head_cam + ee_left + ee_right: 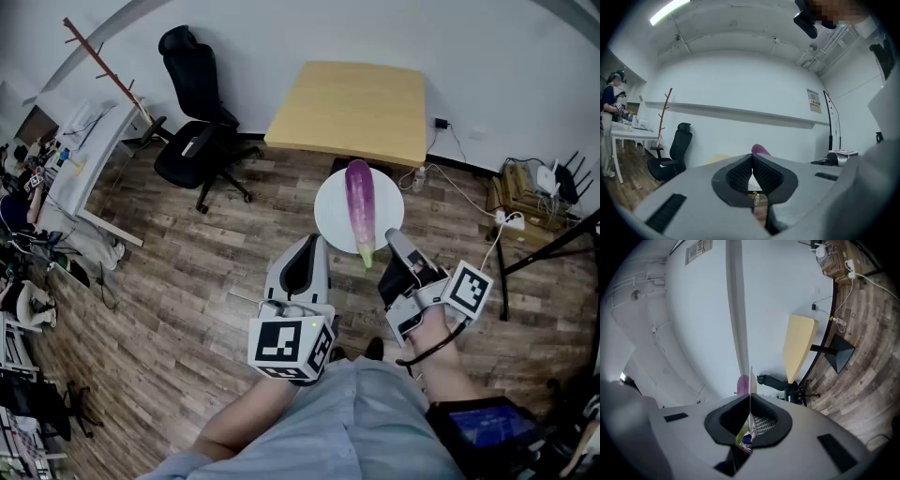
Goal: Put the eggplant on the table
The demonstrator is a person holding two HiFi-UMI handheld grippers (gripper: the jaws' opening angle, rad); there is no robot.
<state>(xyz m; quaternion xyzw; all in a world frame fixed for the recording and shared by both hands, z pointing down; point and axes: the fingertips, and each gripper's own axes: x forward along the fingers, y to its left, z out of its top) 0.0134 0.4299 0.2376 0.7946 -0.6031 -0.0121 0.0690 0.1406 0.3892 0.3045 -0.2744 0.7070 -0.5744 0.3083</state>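
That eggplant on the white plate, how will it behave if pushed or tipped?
The eggplant looks long, rounded and glossy, so it would probably roll sideways and slip easily. It spans the plate rim to rim, so a tilt may slide it off.

Room was evenly bright under cool overhead light; ceiling strip lamp (669,11) blew out white in left gripper view; shadows stayed soft, faint under office chair (194,150) on wooden floor (187,281); strong fisheye bend everywhere, dark vignette round both gripper views; left tool (752,159) and right tool (749,397) sat near lens, slightly soft; head view looked sharp.
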